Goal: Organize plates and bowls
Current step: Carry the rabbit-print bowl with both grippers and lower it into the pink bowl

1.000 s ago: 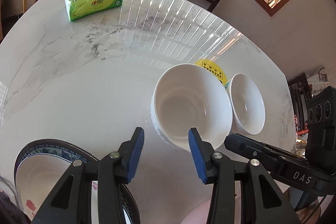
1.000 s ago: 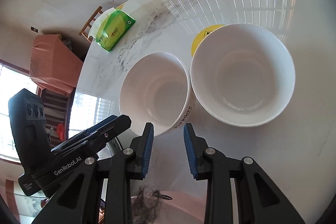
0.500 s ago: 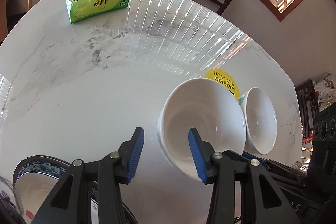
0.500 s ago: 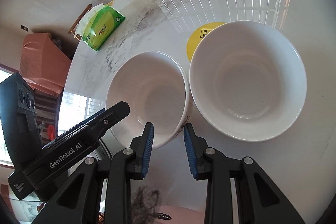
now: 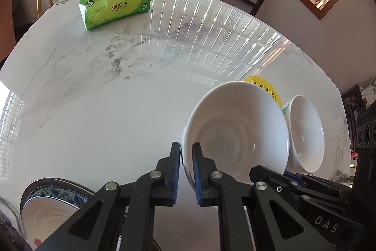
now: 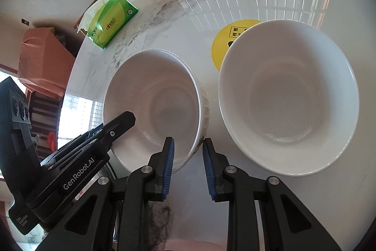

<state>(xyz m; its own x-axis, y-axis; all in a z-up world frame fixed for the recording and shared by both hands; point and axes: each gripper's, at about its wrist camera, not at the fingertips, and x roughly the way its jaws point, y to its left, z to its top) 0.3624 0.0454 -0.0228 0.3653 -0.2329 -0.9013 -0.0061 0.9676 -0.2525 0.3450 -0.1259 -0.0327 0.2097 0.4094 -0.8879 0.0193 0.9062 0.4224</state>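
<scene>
The marble-look table (image 5: 117, 109) is glossy and smooth; both white bowls (image 6: 289, 98) look like glazed ceramic; the tissue pack (image 5: 115, 6) is shiny plastic.

A: Where is there room to pass?
B: The wide middle of the counter (image 5: 98, 109) is bare, out to the tissue pack (image 5: 115, 7) at its far edge.
A: What blocks?
B: Two white bowls (image 6: 289, 95) side by side, the patterned plate (image 5: 54, 199) at the near edge.
</scene>
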